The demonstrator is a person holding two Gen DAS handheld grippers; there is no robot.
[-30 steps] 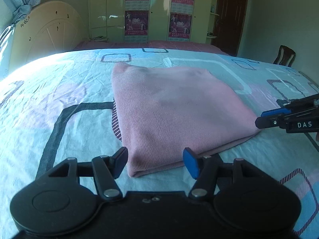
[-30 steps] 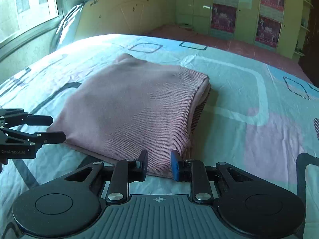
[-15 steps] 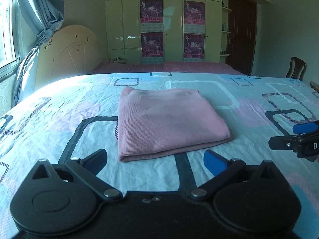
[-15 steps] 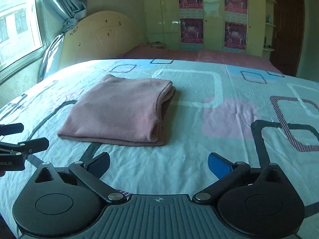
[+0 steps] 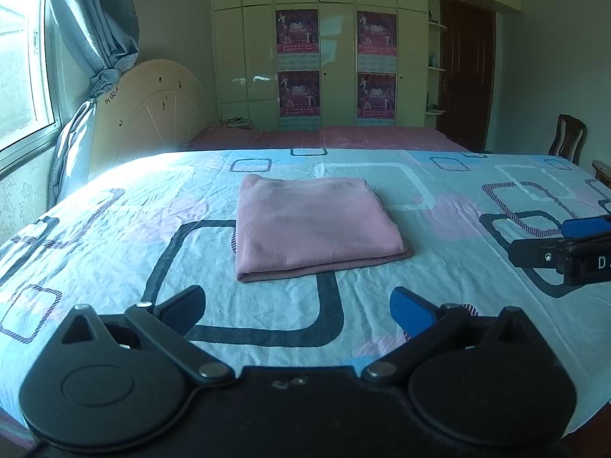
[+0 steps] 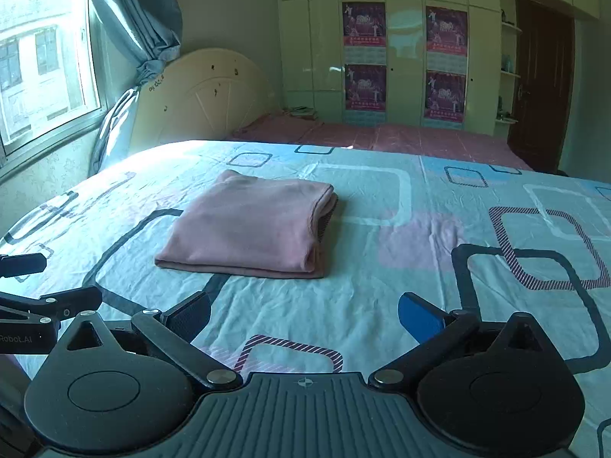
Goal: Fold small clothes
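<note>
A pink garment (image 5: 313, 225) lies folded into a neat rectangle on the bed, also in the right wrist view (image 6: 248, 227). My left gripper (image 5: 298, 307) is open and empty, held back from the garment's near edge. My right gripper (image 6: 303, 313) is open and empty, also short of the garment. The right gripper's fingers (image 5: 565, 246) show at the right edge of the left wrist view. The left gripper's fingers (image 6: 46, 297) show at the left edge of the right wrist view.
The bed (image 5: 114, 229) has a light blue sheet with square patterns. A cream headboard (image 5: 152, 103) and a window with a curtain (image 5: 95, 19) are at the left. Wardrobes with posters (image 5: 336, 65) stand behind. A chair (image 5: 569, 141) is at the far right.
Both grippers opened from nearly shut at the garment's near edge and pulled back away from it. The folded garment stays flat on the bed.
</note>
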